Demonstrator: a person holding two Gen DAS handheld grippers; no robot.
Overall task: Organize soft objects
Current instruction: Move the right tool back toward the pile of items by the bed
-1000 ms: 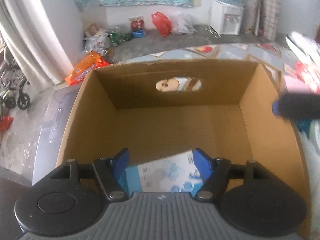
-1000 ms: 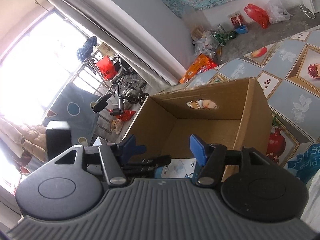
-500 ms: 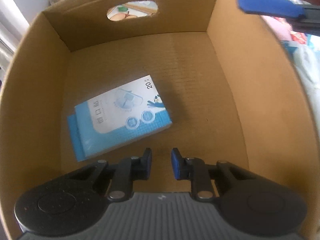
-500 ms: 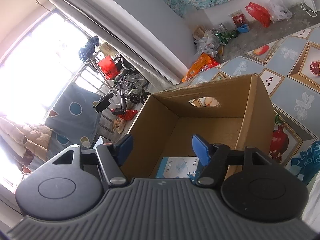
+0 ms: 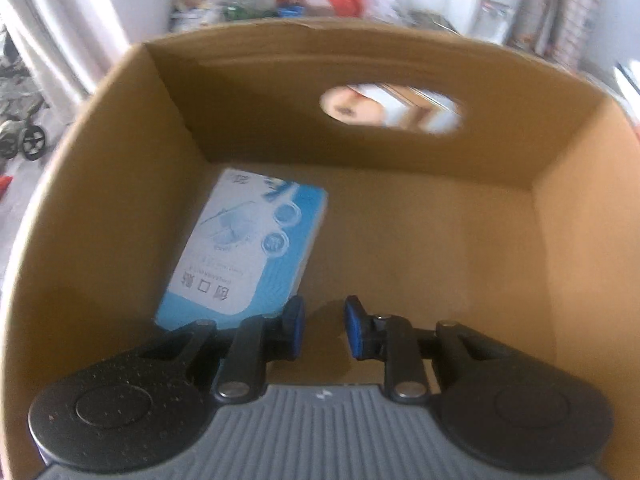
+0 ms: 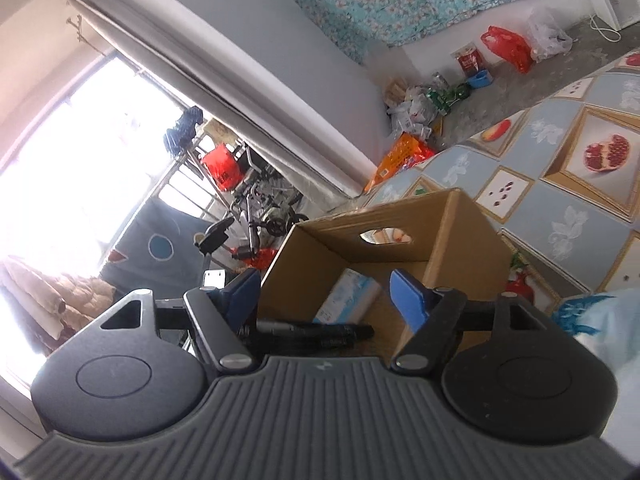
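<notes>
Left gripper (image 5: 322,330) points steeply down into the cardboard box (image 5: 420,240). Fingers (image 5: 294,328) a narrow gap apart and opening, nothing between them, bare box floor under the gap. The left-hand finger sits just at the near right corner of the blue-and-white packet (image 5: 248,248); contact cannot be told, the view is blurred.

Right gripper (image 6: 324,292) is outside the box at its near side, fingers (image 6: 408,292) wide apart and opening, holding nothing. The left tool's dark body crosses low between them.

Packet lies flat on the box floor, along the left wall, long side running from near edge toward the far left corner. Rest of the floor is bare cardboard.

Far wall of the box has an oval handle hole (image 5: 394,110).

Box stands on a surface covered with a fruit-print cloth (image 6: 560,184).

Beyond: red bag (image 6: 506,48) and scattered litter on the floor by the wall.
</notes>
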